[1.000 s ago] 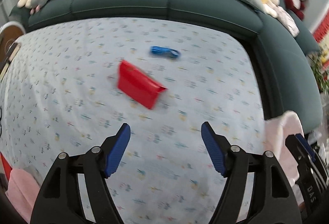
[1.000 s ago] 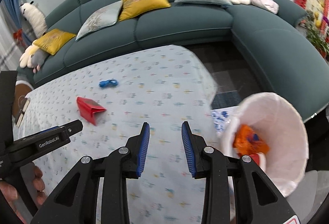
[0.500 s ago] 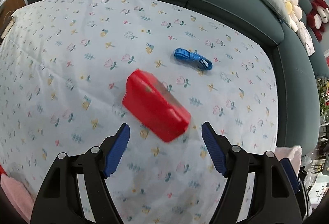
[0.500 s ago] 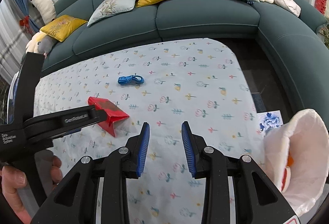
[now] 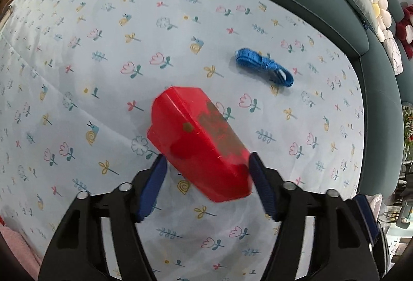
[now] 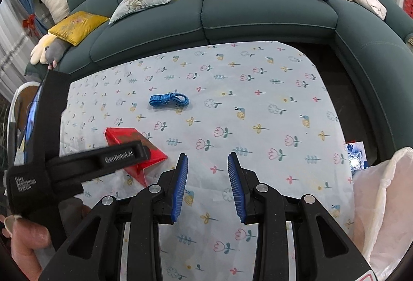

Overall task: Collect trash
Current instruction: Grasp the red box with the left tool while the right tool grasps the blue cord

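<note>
A red folded paper box (image 5: 198,141) lies on the flowered tablecloth (image 5: 103,48). My left gripper (image 5: 206,177) is open with its blue fingers on either side of the box's near end; whether they touch it is unclear. The box also shows in the right wrist view (image 6: 129,141), partly behind the left gripper's body. A blue bundled strap (image 5: 265,66) lies beyond the box, also seen in the right wrist view (image 6: 169,99). My right gripper (image 6: 207,167) is partly open and empty above the cloth. A white trash bag (image 6: 384,206) is at the right edge.
A dark green sectional sofa (image 6: 232,20) with yellow and grey cushions and plush toys wraps the table's far and right sides. A blue-and-white card (image 6: 356,157) lies near the bag. A pink cloth (image 5: 15,252) is at the lower left.
My left gripper has moved forward and down until its open fingers straddle the red box. My right gripper has swung left, so the trash bag has slid toward the right edge.
</note>
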`<state>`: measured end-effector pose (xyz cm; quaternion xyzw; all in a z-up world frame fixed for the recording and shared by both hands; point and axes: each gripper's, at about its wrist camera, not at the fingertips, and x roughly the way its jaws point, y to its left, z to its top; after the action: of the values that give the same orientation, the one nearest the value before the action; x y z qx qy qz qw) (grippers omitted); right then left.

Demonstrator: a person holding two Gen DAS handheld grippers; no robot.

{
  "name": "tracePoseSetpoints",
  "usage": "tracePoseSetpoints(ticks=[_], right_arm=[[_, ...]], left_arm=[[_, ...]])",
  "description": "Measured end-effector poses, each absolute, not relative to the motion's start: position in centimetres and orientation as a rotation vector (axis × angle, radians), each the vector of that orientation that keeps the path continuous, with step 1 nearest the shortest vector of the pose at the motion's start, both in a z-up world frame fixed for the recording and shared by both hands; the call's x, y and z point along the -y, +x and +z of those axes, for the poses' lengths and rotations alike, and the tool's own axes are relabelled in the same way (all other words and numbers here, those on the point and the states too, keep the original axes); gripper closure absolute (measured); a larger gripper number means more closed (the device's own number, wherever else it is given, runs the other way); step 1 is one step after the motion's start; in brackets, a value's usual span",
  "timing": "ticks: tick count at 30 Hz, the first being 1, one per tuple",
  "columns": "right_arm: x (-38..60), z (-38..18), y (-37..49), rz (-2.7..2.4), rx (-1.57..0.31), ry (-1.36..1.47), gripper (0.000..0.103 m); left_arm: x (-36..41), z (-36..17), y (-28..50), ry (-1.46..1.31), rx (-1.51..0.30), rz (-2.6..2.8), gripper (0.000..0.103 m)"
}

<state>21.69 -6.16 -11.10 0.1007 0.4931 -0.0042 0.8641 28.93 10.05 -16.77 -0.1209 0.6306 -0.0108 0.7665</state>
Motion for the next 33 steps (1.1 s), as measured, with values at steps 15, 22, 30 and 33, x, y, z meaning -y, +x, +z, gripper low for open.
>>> tracePoseSetpoints(ticks=[15,22,30,33], right_arm=[[3.4,-12.5,25.7,0.048,-1.055,0.202,0.071],[1.6,-13.2,30.0,0.083,-1.053,0.169,0.071],[0.1,-14.7,34.7,0.141,-1.082,0.094,0.071],[-0.2,-15.4,36.1,0.167,-1.099,0.09,0.063]], left_arm=[[-12.8,-15.1,28.4,-0.251,-1.27,-0.081,0.088],[-14.8,-13.7,30.2,-0.215,-1.221,-0.076,0.088],[-15.4,-14.1,32.7,-0.212,-1.217,-0.065,0.088],[-15.1,-14.6,33.2,-0.206,-1.225,-0.07,0.088]])
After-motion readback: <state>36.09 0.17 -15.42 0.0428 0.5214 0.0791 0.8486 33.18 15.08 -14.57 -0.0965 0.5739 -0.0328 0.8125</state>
